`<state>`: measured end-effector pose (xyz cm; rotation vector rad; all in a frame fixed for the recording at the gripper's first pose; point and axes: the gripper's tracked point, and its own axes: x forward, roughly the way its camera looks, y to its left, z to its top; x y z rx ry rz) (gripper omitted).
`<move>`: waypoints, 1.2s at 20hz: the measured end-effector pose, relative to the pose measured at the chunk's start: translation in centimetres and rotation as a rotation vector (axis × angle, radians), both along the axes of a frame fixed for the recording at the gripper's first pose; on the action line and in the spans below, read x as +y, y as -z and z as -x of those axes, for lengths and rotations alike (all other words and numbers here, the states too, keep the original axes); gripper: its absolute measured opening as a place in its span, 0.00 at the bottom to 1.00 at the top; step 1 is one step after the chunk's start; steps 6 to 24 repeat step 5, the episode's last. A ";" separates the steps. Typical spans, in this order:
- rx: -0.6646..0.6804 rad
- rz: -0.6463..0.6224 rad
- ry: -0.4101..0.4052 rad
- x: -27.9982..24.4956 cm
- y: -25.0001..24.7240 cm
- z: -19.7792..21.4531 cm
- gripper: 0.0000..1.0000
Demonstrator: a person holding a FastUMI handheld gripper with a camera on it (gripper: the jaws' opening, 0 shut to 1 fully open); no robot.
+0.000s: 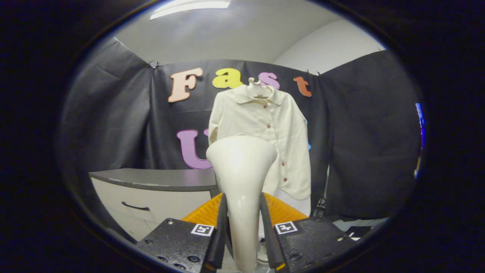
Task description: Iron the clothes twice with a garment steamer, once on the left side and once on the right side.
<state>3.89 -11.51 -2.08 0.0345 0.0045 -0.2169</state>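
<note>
gripper (242, 227) fingers pinch the garment steamer (241, 170) handle, shirt (265, 136) hangs on the far wall just beyond; keep grip firm, bring head flat to one side, stroke evenly.

Single fisheye view, mounted on the gripper (242, 212), looking forward along its two fingers. Steamer (241, 178) sits very close, clamped between both fingers, its head rising mid-view. Camera faces the shirt (265, 132) hanging on the booth wall, well beyond. Angle tilts slightly upward: ceiling light above, worktop (159, 179) low, beside the fingers.
</note>
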 end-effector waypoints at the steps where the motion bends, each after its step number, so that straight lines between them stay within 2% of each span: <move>1: 0.007 0.001 -0.023 1.4 -0.1 0.4 0.44; 5: 0.058 0.041 -0.091 6.0 -0.7 1.5 0.44; 24: 0.058 0.041 -0.091 6.0 -0.7 1.5 0.44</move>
